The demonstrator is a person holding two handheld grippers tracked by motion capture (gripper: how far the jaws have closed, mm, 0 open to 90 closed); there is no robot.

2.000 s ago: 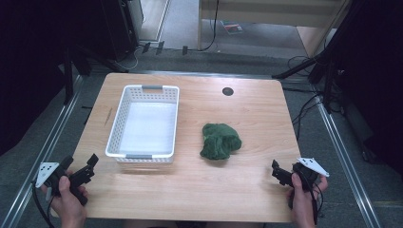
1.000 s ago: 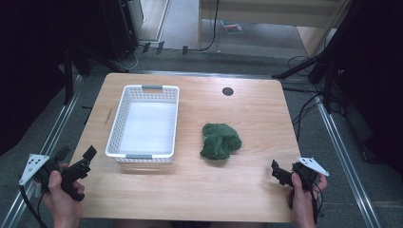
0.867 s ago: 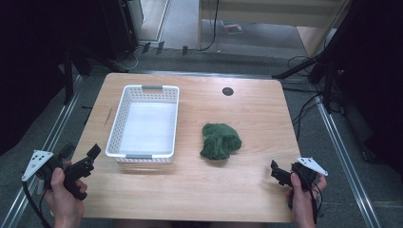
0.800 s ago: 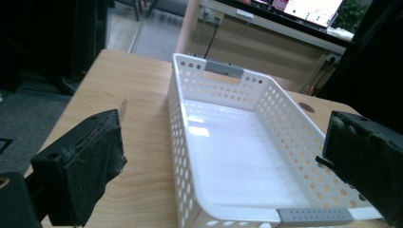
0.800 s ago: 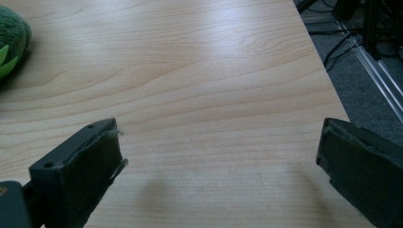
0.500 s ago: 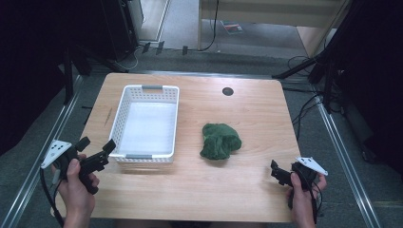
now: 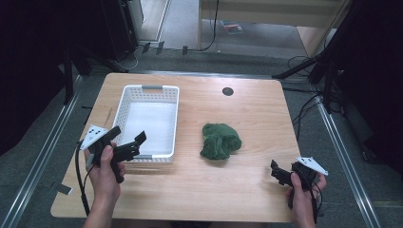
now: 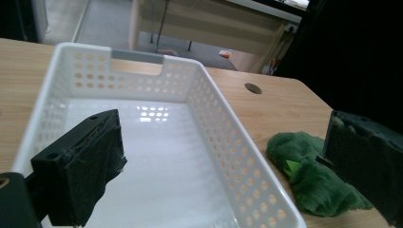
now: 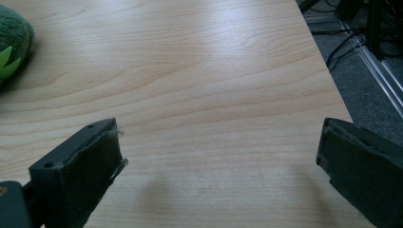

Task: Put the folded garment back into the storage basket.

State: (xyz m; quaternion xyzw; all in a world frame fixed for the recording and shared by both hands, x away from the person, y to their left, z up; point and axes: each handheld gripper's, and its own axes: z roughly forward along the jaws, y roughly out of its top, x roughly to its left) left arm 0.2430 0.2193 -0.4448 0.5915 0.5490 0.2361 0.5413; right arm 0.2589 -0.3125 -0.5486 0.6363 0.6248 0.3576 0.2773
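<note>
Your left gripper (image 7: pixel 128 144) sits at lower left of the high view, raised at the near end of the white basket (image 7: pixel 124 99), jaws wide apart and holding nothing. In the left gripper view the basket (image 8: pixel 228 142) runs from centre to upper left, its bare floor between the jaws; the green cloth (image 8: pixel 313 175) lies at lower right, just beside the basket's wall, partly behind the right-hand jaw. In the high view the cloth (image 7: pixel 219 141) is bunched on the tabletop (image 7: pixel 256 114) at mid frame, right of the basket and apart from it. Your right gripper (image 7: pixel 279 174) is at lower right, near the tabletop's edge, well apart from the cloth, jaws spread and empty. In the right gripper view the cloth (image 9: pixel 12 40) shows at upper left, with bare wood between the jaws.
</note>
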